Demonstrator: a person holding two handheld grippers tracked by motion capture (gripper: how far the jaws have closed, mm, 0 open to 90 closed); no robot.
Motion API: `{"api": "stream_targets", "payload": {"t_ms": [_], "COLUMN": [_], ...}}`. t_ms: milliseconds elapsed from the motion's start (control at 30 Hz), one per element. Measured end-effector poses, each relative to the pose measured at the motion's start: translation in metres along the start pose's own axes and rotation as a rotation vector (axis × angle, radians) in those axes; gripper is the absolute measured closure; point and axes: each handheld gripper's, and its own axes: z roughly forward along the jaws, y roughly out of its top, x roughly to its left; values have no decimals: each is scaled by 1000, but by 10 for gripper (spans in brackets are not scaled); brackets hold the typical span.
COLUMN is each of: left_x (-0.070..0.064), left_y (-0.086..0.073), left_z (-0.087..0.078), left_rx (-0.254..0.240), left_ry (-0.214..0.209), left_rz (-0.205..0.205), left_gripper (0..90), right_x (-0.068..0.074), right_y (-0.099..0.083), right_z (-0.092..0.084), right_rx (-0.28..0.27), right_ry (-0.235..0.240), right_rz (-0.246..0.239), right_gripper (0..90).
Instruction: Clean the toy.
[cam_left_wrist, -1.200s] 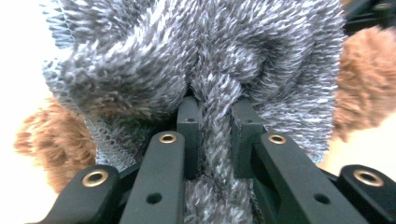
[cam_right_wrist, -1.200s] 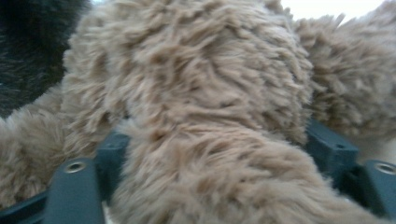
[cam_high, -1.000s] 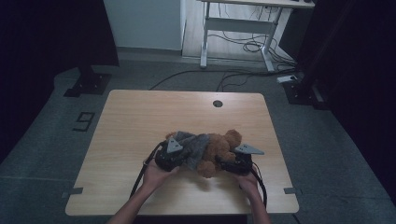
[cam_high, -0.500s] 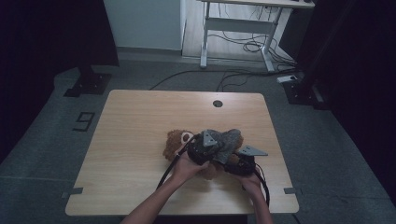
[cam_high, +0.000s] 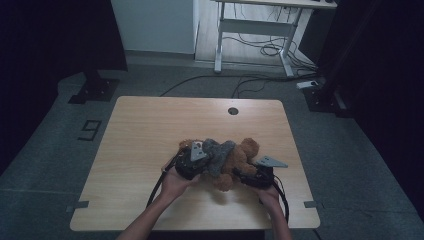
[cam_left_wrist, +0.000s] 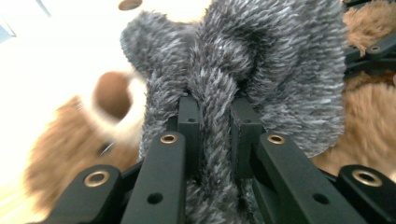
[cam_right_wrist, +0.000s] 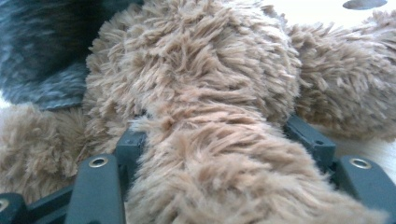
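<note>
A brown teddy bear (cam_high: 241, 155) lies on the wooden table (cam_high: 140, 130), near its front edge. A grey fuzzy cloth (cam_high: 218, 151) is draped across the bear. My left gripper (cam_high: 204, 161) is shut on a bunched fold of that grey cloth (cam_left_wrist: 261, 60), which fills the gap between its jaws (cam_left_wrist: 214, 109); brown fur of the bear (cam_left_wrist: 359, 126) shows behind. My right gripper (cam_high: 236, 173) reaches in from the right. Its jaws have just been closing, and they press on a thick furry limb of the bear (cam_right_wrist: 196, 60), which lies between them (cam_right_wrist: 217, 130). The grey cloth (cam_right_wrist: 42, 51) shows at the upper left.
A round cable hole (cam_high: 233, 111) sits near the table's far edge. A white desk frame (cam_high: 260, 30) and loose floor cables (cam_high: 270, 50) lie beyond the table. A black stand base (cam_high: 95, 90) is on the floor at the far left.
The left gripper carried the grey cloth to the right over the bear, then came partway back to the left. The right hand kept still on the bear.
</note>
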Motion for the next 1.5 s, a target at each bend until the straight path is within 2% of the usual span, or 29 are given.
{"api": "stream_targets", "payload": {"t_ms": [100,133,233,333,467,533,700,867,967,1067,1167,1233,1300,1367,1433,1500], "left_x": [17,26,45,57,64,67,69,76,80,85,90,93,95,95,96,97], "left_y": [-7,-11,-23,-41,-60,-67,-71,-58,-50,-48,-51,-53,-55,-57,-64,-75], "left_z": [-17,-23,-28,-22,-12,-8,4,19,28,35,38,34,24,13,1,-8], "left_rx": [-23,-23,19,71,102,126,149,162,163,170,207,207,180,167,165,170], "left_ry": [35,52,71,53,42,22,10,42,59,62,71,67,71,76,88,106], "left_rz": [-42,-69,-106,-154,-202,-224,-230,-227,-226,-238,-239,-252,-263,-256,-248,-256], "left_gripper": [777,777,777,775,775,774,775,775,775,775,773,772,772,772,772,771], "right_x": [-2,-2,-3,-3,-2,-2,-4,-13,-22,-30,-33,-33,-31,-31,-29,-28], "right_y": [0,0,0,-1,-2,-2,-3,5,9,10,9,9,10,11,12,13], "right_z": [-1,-1,-1,-1,1,1,4,12,18,22,22,20,16,11,6,0], "right_rx": [4,4,12,19,21,21,6,3,-7,-34,-55,-69,-92,-115,-127,-136], "right_ry": [4,6,15,25,23,21,2,-30,-46,-58,-71,-67,-52,-24,-30,-45], "right_rz": [14,13,8,7,7,6,2,-3,15,24,19,13,2,21,35,38], "right_gripper": [380,381,382,384,383,382,385,385,383,374,354,336,312,281,237,205]}}
